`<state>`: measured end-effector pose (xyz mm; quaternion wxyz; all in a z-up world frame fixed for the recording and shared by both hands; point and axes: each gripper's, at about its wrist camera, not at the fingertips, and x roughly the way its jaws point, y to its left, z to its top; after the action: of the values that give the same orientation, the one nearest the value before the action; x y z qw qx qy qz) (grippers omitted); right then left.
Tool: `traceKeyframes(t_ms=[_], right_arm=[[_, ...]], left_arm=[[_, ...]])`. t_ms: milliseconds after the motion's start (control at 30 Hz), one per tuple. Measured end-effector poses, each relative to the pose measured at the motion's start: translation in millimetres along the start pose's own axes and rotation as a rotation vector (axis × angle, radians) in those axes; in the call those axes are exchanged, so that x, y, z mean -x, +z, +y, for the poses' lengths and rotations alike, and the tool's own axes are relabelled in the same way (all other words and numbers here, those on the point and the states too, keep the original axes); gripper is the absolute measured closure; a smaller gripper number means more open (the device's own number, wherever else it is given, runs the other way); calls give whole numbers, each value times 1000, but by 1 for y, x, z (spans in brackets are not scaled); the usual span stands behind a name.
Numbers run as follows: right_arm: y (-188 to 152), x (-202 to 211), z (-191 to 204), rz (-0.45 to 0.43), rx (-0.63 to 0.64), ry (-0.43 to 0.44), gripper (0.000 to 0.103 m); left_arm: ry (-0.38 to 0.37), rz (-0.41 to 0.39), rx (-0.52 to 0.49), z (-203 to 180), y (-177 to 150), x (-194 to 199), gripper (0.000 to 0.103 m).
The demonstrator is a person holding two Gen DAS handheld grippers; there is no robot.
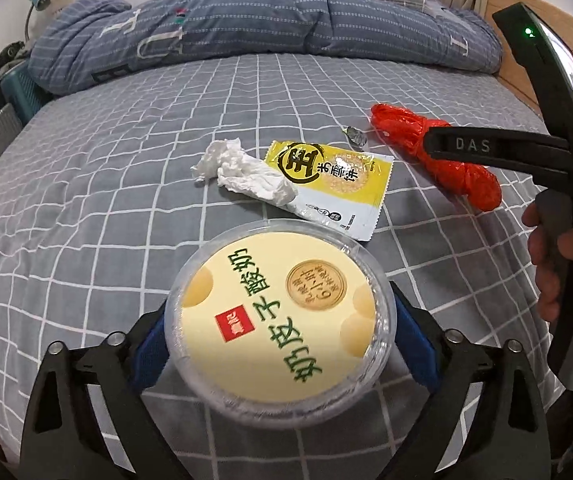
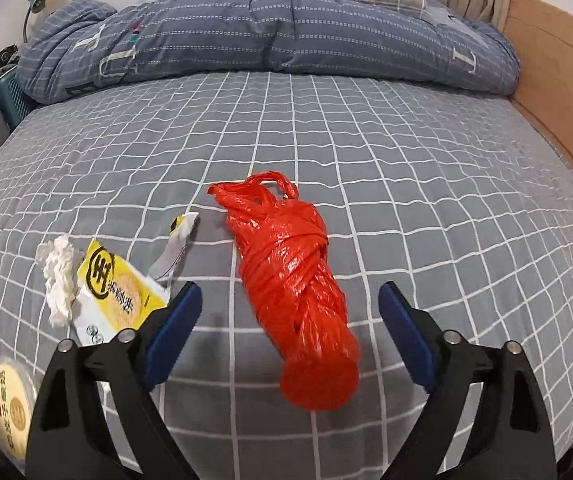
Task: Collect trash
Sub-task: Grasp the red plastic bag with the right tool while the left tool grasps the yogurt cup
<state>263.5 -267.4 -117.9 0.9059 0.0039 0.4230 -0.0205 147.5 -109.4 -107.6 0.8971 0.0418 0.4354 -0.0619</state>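
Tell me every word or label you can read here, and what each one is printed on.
"奶皮子酸奶": green, on the yogurt tub lid, which the left gripper holds.
"DAS": on the right gripper, whose jaws stand open around the red plastic bag.
"王": large logo on the yellow snack packet.
The tub's gold seal, its red square and the packet's small print are unreadable.

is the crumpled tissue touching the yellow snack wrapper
Touching: in the left wrist view the crumpled tissue overlaps the yellow snack wrapper's left edge with no gap.

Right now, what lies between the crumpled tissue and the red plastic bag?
The yellow snack wrapper, beside the tissue, then a small torn scrap near the bag; clearest in the left wrist view.
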Motion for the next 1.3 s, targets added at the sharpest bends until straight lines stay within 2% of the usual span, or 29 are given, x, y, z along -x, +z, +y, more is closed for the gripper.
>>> traceKeyframes(t_ms=[167, 367, 500, 533, 600, 800, 1300], right_arm=[[5, -11, -6, 27, -43, 25, 32], [4, -25, -3, 59, -48, 15, 46], [2, -28, -1, 62, -31, 16, 66], [2, -28, -1, 62, -30, 18, 67], [2, -28, 1, 63, -22, 19, 72], [0, -25, 2, 59, -7, 19, 74], [3, -5, 3, 21, 3, -1, 74]], left_arm=[[7, -13, 21, 2, 3, -2, 16], [30, -30, 26, 1, 3, -6, 16], [71, -35, 5, -2, 1, -9, 16], [82, -25, 1, -2, 0, -12, 16], [53, -1, 23, 1, -2, -18, 22], [26, -8, 46, 7, -1, -16, 24], [33, -38, 29, 10, 7, -1, 25]])
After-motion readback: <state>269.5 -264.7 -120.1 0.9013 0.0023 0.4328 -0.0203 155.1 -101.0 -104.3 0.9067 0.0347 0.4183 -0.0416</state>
